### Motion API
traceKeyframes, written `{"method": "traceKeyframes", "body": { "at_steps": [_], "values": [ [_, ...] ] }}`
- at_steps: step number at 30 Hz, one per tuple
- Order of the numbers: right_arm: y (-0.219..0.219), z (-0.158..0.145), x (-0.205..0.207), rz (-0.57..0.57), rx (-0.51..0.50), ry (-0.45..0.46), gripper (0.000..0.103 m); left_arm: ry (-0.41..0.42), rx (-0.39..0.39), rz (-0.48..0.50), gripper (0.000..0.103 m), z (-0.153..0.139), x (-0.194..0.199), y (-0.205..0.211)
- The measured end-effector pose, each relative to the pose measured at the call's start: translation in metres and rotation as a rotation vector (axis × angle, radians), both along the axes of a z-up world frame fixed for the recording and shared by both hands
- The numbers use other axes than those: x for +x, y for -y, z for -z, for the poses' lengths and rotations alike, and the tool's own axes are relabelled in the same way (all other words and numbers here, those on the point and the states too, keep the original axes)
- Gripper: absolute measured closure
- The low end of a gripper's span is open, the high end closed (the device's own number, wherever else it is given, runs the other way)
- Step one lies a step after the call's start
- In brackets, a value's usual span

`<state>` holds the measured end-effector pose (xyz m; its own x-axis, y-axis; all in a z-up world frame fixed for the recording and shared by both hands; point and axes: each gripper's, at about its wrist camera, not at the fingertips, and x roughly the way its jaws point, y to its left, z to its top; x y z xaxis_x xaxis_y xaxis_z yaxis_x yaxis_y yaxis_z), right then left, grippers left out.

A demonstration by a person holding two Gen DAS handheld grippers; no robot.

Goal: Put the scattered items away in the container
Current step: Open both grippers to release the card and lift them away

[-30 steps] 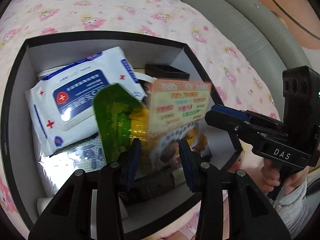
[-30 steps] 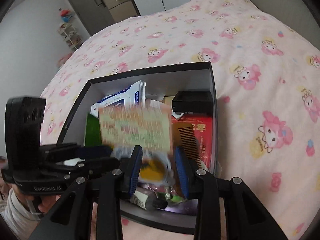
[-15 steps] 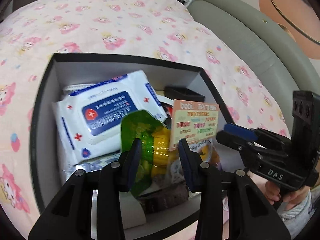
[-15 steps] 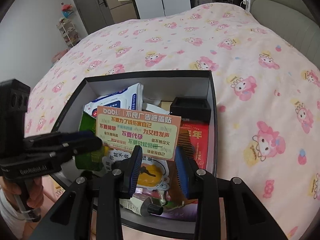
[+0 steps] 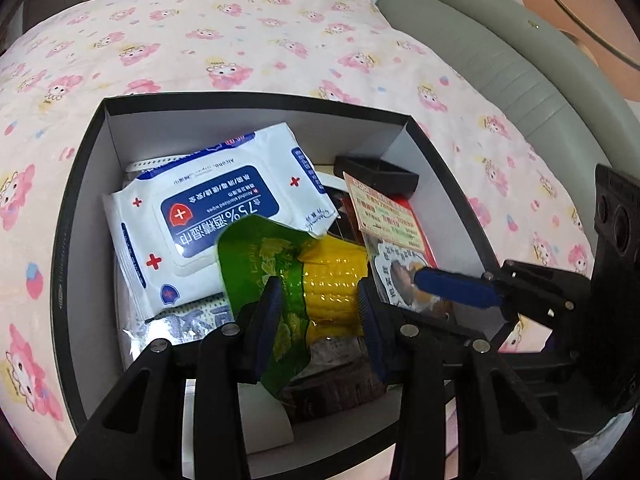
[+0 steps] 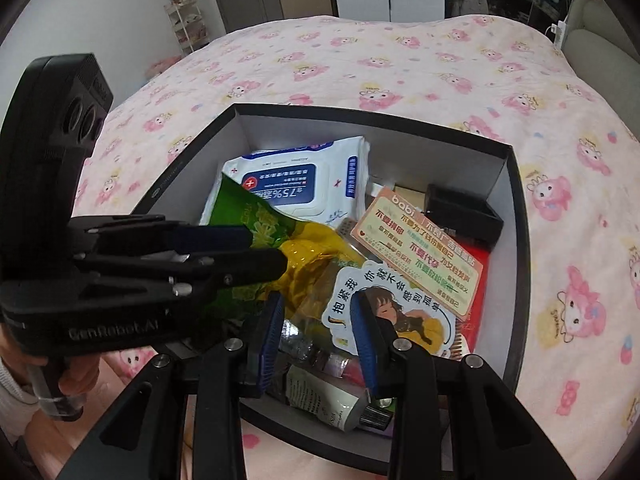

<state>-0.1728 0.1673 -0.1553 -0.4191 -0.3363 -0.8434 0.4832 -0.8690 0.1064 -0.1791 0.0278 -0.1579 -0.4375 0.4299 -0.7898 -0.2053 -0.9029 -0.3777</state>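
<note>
A rectangular box with black outer walls and a plain white lining sits on a bed whose cover is soft pink cloth printed with cartoon figures. Inside, a white soft-plastic wipes pack with a blue lid label reads "75%" beside a red-cross shield and small print "Alcohol". A glossy green-and-yellow crinkled corn packet lies against its near edge. The left claw stands spread, blue pads on either side of the corn packet; contact cannot be told from either view. The right claw is likewise spread over a clear-sleeved sticker sheet, a flat die-cut card showing a girl in yellow under Chinese characters. Above it is a peach rectangular card headed "babi" with rows of red and green characters. A small black open-topped tray sits in the far right corner, a red booklet under the card, and a white tube with a black cap at the near wall. The left tool's body bears "GenRobot.AI".
</note>
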Motion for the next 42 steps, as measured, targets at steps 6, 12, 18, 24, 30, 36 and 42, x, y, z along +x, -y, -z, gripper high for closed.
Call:
{"method": "traceKeyframes", "body": {
  "at_steps": [6, 12, 18, 24, 30, 36, 42],
  "values": [
    [-0.019, 0.007, -0.012, 0.116, 0.041, 0.046, 0.073, -0.002, -0.009, 0.019, 0.065, 0.002, 0.002, -0.003],
    [-0.025, 0.005, -0.012, 0.111, -0.022, 0.066, 0.072, 0.004, -0.025, 0.018, 0.064, 0.005, 0.000, -0.006],
    [-0.019, 0.023, -0.014, 0.102, 0.051, 0.138, 0.072, -0.010, -0.034, 0.008, 0.060, 0.002, 0.000, -0.004],
    [-0.021, 0.009, -0.010, 0.132, 0.074, 0.049, 0.071, -0.041, -0.051, -0.009, 0.061, -0.010, -0.001, -0.004],
    [-0.025, -0.048, 0.008, 0.199, 0.032, -0.101, 0.070, -0.232, -0.152, -0.026, 0.029, -0.077, 0.027, -0.006],
    [-0.023, -0.120, 0.063, 0.299, 0.005, -0.269, 0.026, -0.398, -0.210, -0.089, 0.004, -0.138, 0.090, 0.008],
    [-0.022, -0.137, 0.135, 0.382, -0.081, -0.298, 0.022, -0.434, -0.200, -0.156, 0.001, -0.144, 0.156, 0.021]
  ]
}}
